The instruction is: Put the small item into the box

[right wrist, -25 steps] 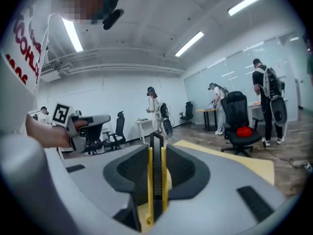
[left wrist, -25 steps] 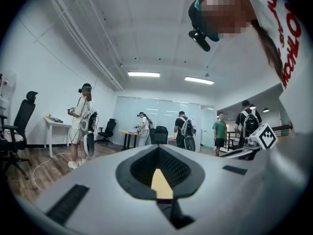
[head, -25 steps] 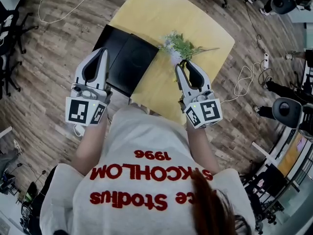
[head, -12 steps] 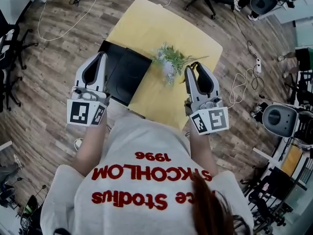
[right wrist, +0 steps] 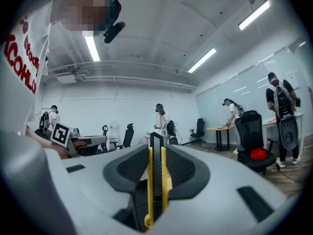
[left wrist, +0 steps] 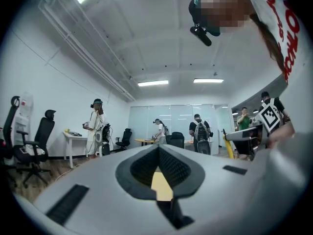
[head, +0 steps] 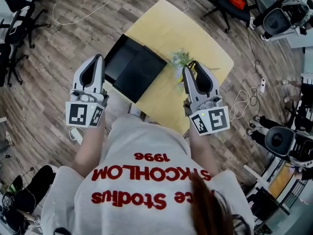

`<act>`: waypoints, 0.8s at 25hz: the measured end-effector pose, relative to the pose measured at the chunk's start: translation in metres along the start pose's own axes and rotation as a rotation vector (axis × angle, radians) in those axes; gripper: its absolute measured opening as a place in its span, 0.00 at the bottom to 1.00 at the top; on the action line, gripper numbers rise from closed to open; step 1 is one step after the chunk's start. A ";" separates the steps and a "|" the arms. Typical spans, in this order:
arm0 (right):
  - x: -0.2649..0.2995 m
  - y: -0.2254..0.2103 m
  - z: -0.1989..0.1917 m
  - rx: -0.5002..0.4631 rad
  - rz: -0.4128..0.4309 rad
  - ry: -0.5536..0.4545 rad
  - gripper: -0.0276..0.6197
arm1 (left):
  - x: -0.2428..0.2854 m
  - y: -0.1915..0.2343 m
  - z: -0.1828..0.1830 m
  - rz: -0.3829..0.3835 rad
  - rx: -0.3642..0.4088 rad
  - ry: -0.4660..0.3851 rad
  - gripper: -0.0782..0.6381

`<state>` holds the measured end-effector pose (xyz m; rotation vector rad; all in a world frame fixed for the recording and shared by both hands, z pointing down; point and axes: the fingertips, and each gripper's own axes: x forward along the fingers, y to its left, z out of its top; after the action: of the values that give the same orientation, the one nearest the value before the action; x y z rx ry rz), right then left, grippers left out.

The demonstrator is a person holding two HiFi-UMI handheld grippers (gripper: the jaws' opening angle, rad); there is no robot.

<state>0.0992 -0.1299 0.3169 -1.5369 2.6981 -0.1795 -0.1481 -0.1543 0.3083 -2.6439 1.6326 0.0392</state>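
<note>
1. The desk is pale yellow and spreads out to the right of the box, which overhangs its left edge.
2. The box is black and lies open as two flat panels side by side. I cannot tell which is tray and which is lid. I see nothing inside, though the dark lining could hide something small.
3. The left gripper hangs in the air just left of the box. Its jaws are brought together at the tips with nothing between them.
4. The right gripper is held off to the right of the box and above the desk. It is clamped on the small item.
5. A flower sprig lies on the desk between the box and the right gripper.
6. The small item is pinched edgewise in the right gripper, well clear of the box. It looks like a yellow-and-black utility knife.
   - I judge it to be light, stiff and smooth-sided, so it may slip or pivot in the pads.
   - A hold across the flat middle of its body, away from the blade end, seems safest.
</note>
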 end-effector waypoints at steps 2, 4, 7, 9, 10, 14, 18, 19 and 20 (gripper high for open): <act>0.013 0.009 0.001 0.002 0.047 0.001 0.22 | -0.008 0.010 0.000 0.040 0.002 0.004 0.12; 0.028 0.022 0.002 -0.008 0.093 0.003 0.22 | -0.019 0.023 0.001 0.078 0.003 0.007 0.12; 0.052 0.041 -0.002 -0.016 0.152 0.020 0.22 | -0.040 0.044 -0.002 0.136 -0.004 0.017 0.12; 0.066 0.049 -0.004 -0.004 0.181 0.029 0.22 | -0.049 0.054 -0.007 0.164 -0.013 0.025 0.12; 0.073 0.052 -0.005 -0.004 0.194 0.035 0.22 | -0.052 0.058 -0.009 0.175 -0.017 0.029 0.12; 0.097 0.065 -0.012 -0.017 0.247 0.055 0.22 | -0.063 0.069 -0.021 0.208 -0.036 0.043 0.12; 0.120 0.078 -0.024 -0.024 0.293 0.073 0.22 | -0.074 0.078 -0.030 0.236 -0.045 0.053 0.12; 0.126 0.082 -0.027 -0.027 0.303 0.077 0.22 | -0.077 0.080 -0.033 0.241 -0.047 0.054 0.12; 0.132 0.086 -0.030 -0.032 0.310 0.080 0.22 | -0.079 0.083 -0.036 0.244 -0.049 0.056 0.12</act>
<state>-0.0446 -0.1975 0.3411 -1.1177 2.9684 -0.1919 -0.2575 -0.1221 0.3462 -2.4844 1.9887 0.0117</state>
